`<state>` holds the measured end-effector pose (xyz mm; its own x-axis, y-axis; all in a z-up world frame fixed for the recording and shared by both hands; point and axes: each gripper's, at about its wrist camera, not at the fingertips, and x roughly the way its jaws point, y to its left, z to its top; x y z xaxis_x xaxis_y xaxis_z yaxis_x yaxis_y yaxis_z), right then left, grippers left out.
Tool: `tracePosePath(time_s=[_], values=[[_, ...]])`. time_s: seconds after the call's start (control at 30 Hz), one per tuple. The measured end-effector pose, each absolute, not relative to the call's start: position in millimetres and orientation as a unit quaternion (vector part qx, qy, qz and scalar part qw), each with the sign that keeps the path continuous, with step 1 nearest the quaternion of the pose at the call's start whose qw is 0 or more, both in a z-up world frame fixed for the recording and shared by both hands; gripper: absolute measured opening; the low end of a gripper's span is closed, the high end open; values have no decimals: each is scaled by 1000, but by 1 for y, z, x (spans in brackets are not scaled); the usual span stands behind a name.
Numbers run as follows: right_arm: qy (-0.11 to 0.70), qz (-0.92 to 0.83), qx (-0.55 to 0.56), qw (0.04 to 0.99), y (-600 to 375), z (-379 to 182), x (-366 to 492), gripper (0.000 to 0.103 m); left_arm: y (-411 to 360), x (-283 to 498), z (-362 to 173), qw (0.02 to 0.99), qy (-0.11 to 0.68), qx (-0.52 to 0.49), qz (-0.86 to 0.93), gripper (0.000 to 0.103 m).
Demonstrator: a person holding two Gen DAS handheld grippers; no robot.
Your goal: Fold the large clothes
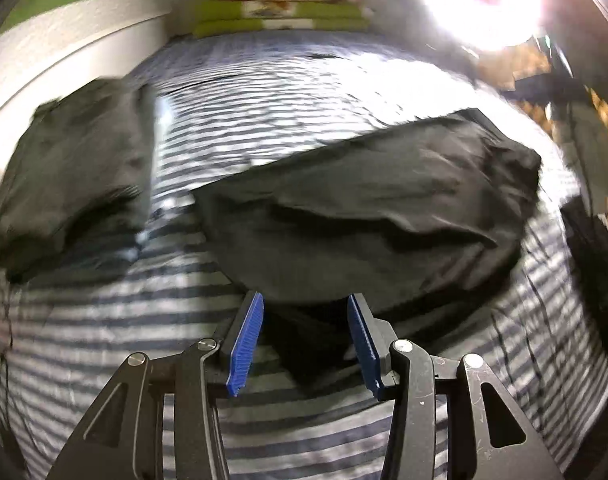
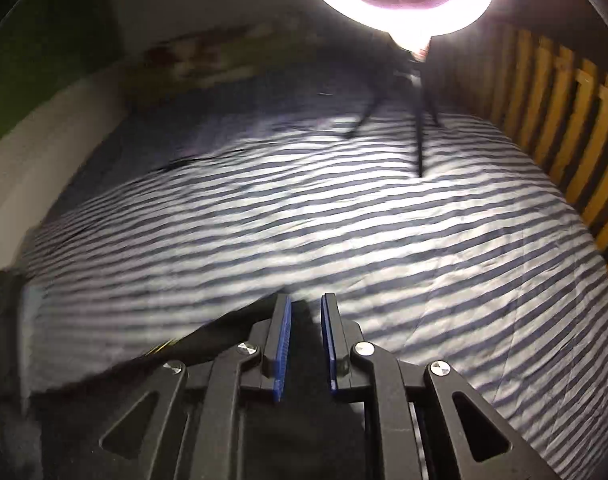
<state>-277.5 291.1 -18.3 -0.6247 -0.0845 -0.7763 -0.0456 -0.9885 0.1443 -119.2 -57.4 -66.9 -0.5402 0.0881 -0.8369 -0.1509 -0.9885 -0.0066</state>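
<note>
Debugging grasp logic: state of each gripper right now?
Left gripper: open, dark garment lies between the fingers, not pinched.
Right gripper: narrow gap; dark cloth beneath it, whether it is gripped cannot be told.

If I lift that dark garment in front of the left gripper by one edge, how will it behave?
The dark garment will probably go limp and sag: it lies in soft folds on the striped bed sheet. It looks thin, so likely light. A single-edge lift may let its folds fall open.

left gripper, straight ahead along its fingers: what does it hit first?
Most likely the black garment: its near edge lies right at the tips of the left gripper, whose jaws stand apart with dark cloth between them. Depth is unclear; the striped bedsheet lies underneath.
</note>
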Motion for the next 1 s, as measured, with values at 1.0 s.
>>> tracePosePath(time_s=[1.0], values=[[-250,-787,554,107,182,-115,-101,47,-27,-133,-95,122,85,-564,812,55]])
